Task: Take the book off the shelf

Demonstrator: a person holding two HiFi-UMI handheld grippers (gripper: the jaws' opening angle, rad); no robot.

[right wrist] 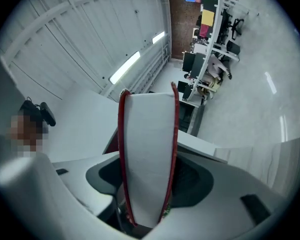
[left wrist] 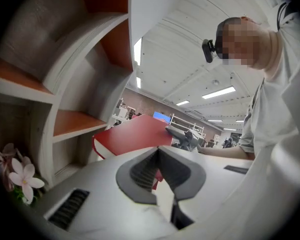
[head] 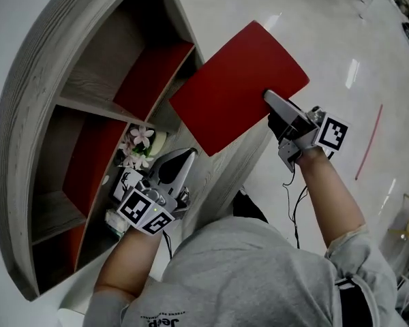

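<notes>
Hovering just beside the shelf (head: 34,80) near the pink flowers (head: 140,142), the left gripper (head: 184,157) has its jaws pressed together on nothing. To its right, the red book (head: 235,87) is clear of the shelf in the air, its edge pinched between the jaws of the right gripper (head: 269,98). Print on the grey shirt (head: 259,271) is too small to read.

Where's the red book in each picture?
Head view: red book upper middle, tilted, with the right gripper clamping its right edge.
Left gripper view: centre, just above the fingers.
Right gripper view: centre, upright, white page edge facing the camera.
Shared landmark: the right gripper clamped on the book.
</notes>
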